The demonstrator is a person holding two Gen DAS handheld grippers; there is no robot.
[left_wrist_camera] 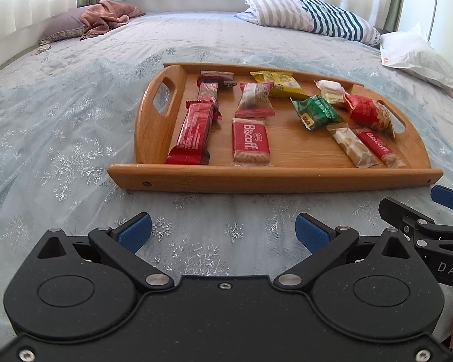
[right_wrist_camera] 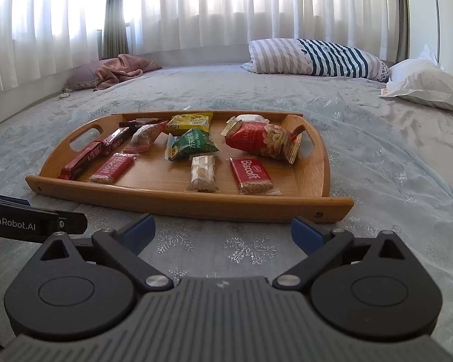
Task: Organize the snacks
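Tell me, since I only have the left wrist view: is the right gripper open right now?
Observer: Yes. The right wrist view shows the right gripper with both blue pads wide apart and nothing between them, only bedspread beneath.
Operator: Is it over the tray yet?
Observer: No. Its pads end short of the near rim of the wooden tray, roughly in line with the beige nougat bar.

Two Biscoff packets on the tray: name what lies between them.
A pale nougat bar lies between the Biscoff packets, seen in the right wrist view.
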